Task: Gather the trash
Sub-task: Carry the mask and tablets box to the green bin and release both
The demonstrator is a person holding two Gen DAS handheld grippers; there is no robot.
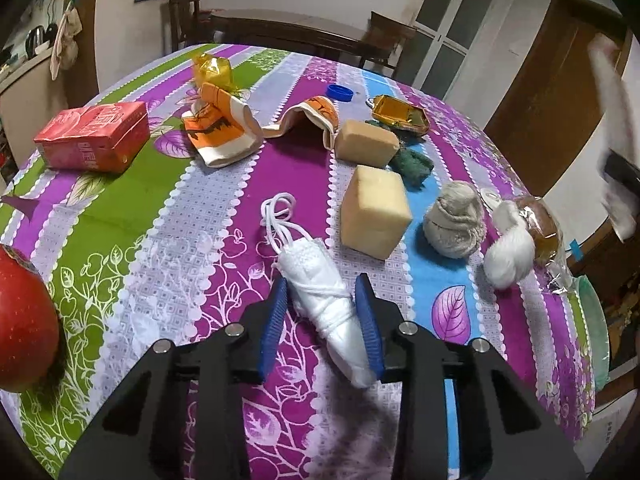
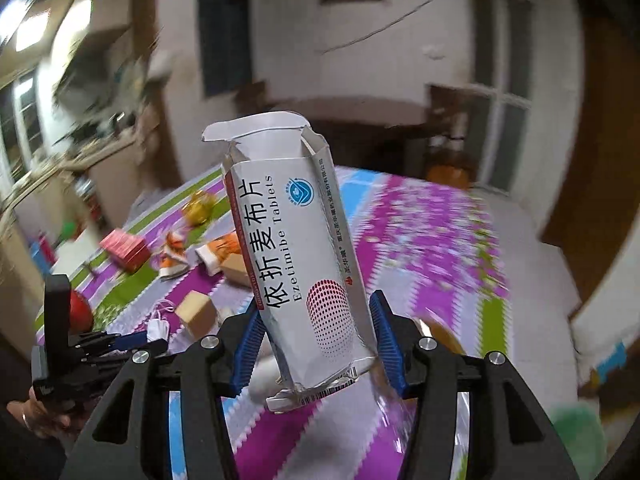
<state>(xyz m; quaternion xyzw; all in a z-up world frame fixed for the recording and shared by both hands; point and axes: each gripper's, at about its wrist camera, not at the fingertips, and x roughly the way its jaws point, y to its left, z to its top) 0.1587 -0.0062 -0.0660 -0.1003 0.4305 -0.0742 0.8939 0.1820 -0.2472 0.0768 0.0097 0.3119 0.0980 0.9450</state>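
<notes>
Left gripper (image 1: 323,312): jaws apart, blue ribbed pads either side of a rolled white face mask bound in its own ear loops (image 1: 325,295). Right pad appears to touch the roll; a gap shows at the left pad; no firm clamp evident. Mask lying on the striped floral plastic tablecloth (image 1: 152,240), directly between the fingers. Long axis running near and slightly right to far and slightly left, roughly along the fingers, so closure would come across the narrow width. Loose loops trailing off the far end.

Right gripper (image 2: 316,330): clamped on an opened white cardboard tablet box printed "Ezetimibe Tablets" (image 2: 298,256), held up off the table, torn flap uppermost. Background blurred. Already loaded, therefore unavailable for the mask; left tool plainly the nearer.

Other litter well beyond the mask: red carton (image 1: 92,136), two tan sponge blocks (image 1: 374,212), gold foil wrapper (image 1: 400,114), blue bottle cap (image 1: 339,92).

Judgement: squeeze needed next; soft roll likely to compress and shift.
</notes>
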